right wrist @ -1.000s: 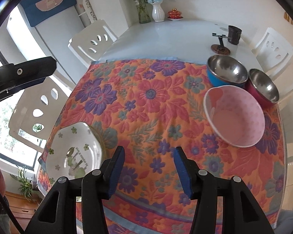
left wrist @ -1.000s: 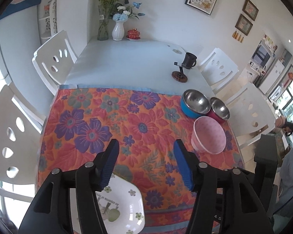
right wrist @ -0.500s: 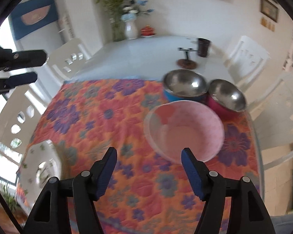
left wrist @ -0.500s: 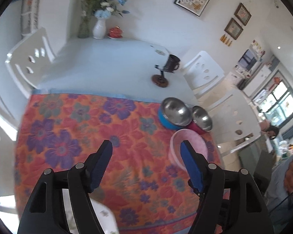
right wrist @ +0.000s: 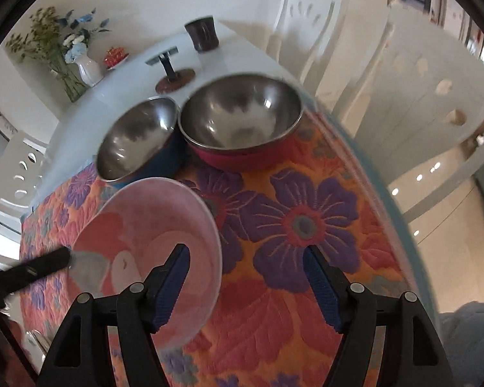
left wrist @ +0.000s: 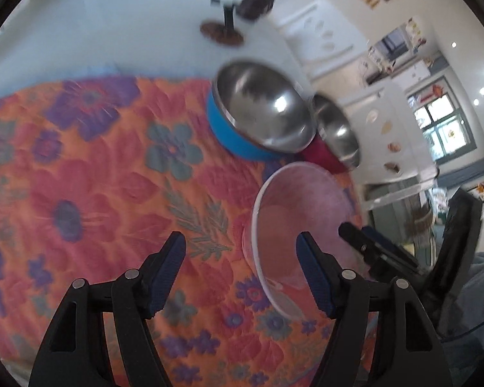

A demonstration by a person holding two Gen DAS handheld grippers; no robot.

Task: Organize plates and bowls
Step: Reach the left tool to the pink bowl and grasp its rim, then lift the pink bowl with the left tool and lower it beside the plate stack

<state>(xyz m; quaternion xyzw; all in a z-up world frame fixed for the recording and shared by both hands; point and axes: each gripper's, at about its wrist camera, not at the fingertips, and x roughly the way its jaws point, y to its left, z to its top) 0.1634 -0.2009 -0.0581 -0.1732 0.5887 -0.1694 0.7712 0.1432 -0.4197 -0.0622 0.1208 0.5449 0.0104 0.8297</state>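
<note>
A pink bowl (left wrist: 293, 225) stands on the floral mat (left wrist: 96, 193), with a blue steel bowl (left wrist: 261, 113) and a red steel bowl (left wrist: 335, 135) just behind it. My left gripper (left wrist: 240, 258) is open over the pink bowl's left rim, one finger outside it and one inside. My right gripper (right wrist: 247, 267) is open over the pink bowl's (right wrist: 145, 235) right rim, left finger inside. The red bowl (right wrist: 242, 122) and blue bowl (right wrist: 135, 138) lie ahead of it. The other gripper's black finger (right wrist: 32, 269) touches the pink bowl's left rim.
A dark cup (right wrist: 203, 34) and a small stand (right wrist: 174, 74) sit on the pale tabletop beyond the mat. A vase of flowers (right wrist: 84, 64) and a red pot (right wrist: 116, 54) stand at the far end. White chairs (right wrist: 309, 19) surround the table.
Both grippers have moved forward and down to the pink bowl from opposite sides. The white patterned plate has left both views.
</note>
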